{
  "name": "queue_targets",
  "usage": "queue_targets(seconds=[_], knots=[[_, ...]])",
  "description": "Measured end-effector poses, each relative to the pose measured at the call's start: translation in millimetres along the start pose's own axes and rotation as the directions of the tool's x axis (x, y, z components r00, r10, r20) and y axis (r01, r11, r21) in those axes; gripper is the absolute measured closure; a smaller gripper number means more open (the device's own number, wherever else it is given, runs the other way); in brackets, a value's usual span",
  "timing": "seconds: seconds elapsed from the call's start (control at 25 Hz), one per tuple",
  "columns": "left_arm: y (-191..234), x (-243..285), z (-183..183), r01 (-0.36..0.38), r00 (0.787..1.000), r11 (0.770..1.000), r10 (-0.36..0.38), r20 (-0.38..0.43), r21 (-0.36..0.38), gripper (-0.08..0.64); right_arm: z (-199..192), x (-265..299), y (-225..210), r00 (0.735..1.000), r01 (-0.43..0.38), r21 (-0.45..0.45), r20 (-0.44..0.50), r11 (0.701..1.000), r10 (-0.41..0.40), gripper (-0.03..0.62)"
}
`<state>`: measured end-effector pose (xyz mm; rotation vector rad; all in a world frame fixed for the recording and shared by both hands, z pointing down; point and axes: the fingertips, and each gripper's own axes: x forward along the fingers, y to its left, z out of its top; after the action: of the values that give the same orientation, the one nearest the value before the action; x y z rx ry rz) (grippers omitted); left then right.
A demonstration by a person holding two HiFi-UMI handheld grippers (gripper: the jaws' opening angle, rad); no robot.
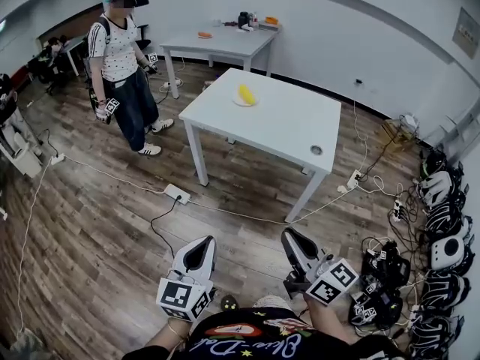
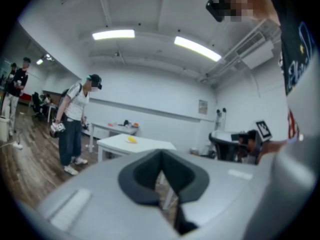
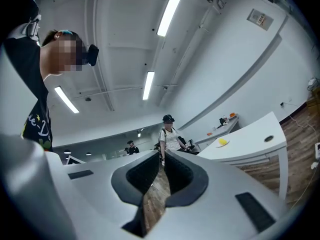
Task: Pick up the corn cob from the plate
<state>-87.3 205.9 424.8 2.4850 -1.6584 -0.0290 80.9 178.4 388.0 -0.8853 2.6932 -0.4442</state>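
Resting on plate [image 1: 235, 101]: corn cob [image 1: 246, 94] | shirt script [image 1: 259, 343]: unclear

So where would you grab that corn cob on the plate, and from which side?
Probably around its middle, coming from above. The corn cob lies flat on the plate on the white table, so its rounded top is exposed and the jaws could close across its narrow width. It is too far off to judge finer detail.
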Motion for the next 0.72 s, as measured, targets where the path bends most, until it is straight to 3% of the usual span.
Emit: queue_targets(seconds=[0.32,0.72], knots=[[48,71,-7,0.018,0.999,1.000,-0.018,-0.037,-0.004,0.562,-13,52,-82,0.995,0.087,0.039,-0.045,0.995,-0.085,0.575],[144,233,30,0.004,0.999,0.997,-0.001,-0.046,0.072,0.561,21,211,-220,0.999,0.050,0.046,0.006,0.998,-0.050,0.574]])
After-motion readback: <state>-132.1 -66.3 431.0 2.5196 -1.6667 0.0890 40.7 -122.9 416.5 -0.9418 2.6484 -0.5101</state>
